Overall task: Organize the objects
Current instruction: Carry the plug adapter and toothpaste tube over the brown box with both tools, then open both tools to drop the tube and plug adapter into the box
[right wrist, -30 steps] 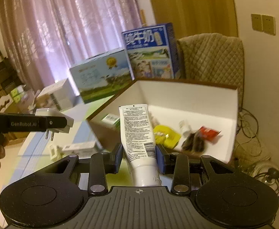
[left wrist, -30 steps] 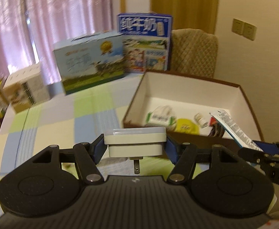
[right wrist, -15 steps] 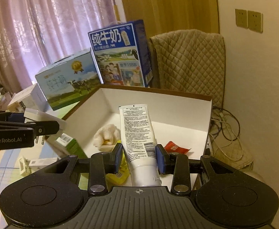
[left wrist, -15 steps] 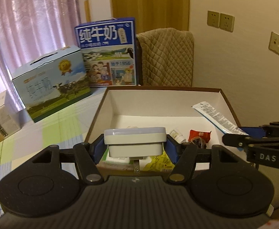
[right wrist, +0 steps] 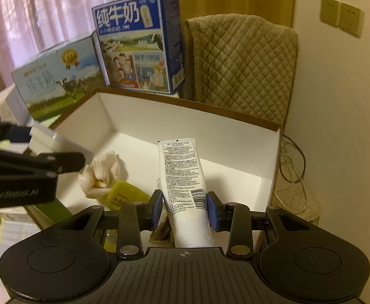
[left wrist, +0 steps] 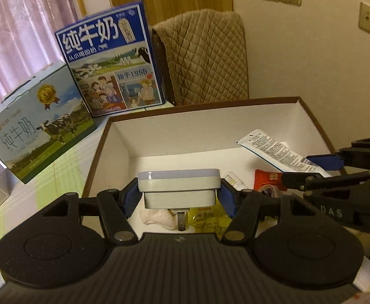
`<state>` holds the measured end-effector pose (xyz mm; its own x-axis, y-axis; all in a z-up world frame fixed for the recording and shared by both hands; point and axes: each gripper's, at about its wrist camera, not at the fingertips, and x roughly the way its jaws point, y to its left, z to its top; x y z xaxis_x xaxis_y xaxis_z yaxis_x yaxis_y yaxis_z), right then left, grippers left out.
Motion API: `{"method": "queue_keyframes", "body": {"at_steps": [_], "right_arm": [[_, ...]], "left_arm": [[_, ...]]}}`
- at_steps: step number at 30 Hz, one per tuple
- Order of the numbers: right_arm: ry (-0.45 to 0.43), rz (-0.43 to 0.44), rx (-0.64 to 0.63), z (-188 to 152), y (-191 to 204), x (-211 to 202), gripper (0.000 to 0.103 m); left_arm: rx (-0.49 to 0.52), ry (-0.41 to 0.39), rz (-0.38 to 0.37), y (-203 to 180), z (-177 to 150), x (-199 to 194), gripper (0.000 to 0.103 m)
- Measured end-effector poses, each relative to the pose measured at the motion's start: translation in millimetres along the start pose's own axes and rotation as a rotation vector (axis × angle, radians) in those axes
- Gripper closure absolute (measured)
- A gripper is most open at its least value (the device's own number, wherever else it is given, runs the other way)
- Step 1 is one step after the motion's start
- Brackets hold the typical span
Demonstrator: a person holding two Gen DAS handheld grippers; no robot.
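Both tongs over the open box. The left tongs [left wrist: 179,195] pinch a white plug adapter [left wrist: 179,186] by its sides, prongs pointing down, above the near part of the white-lined cardboard box [left wrist: 175,136]. The right tongs [right wrist: 184,209] pinch a white tube [right wrist: 183,177] near its cap end, the crimped end reaching forward over the box interior.

Already in the box we see a crumpled cloth [right wrist: 101,174], a yellow packet [right wrist: 124,197], a red packet [left wrist: 267,178] and a small bottle [left wrist: 233,180].

We judge the step in hand to be the release of both objects into the box. Risks:

- The two tongs hang near one another, so opening both at once, or swinging either sideways, could knock them together.
- The adapter, if released from this height, would fall prongs first onto the yellow packet or the cloth, and could pierce the packet or tip over.
- The tube is held only near one end. Its free length could strike the far wall or come to rest leaning on the rim.
- The box stands near the table [left wrist: 58,167] edge on the wall side, so a hard push might shift it.
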<state>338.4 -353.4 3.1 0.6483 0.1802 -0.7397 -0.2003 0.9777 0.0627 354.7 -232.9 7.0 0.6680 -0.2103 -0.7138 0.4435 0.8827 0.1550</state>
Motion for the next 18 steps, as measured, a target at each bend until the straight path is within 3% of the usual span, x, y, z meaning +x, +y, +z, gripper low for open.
{"method": "queue_keyframes", "body": {"at_steps": [10,18], "right_arm": [[0.095,-0.010,-0.069,14,-18,47,0.069],[0.082,-0.067,-0.095,21,-24,62,0.067]], "left_arm": [[0.060,0.040,0.034,-3,9,42,0.042],[0.054,0.066,0.031,1,6,57,0.042]]}}
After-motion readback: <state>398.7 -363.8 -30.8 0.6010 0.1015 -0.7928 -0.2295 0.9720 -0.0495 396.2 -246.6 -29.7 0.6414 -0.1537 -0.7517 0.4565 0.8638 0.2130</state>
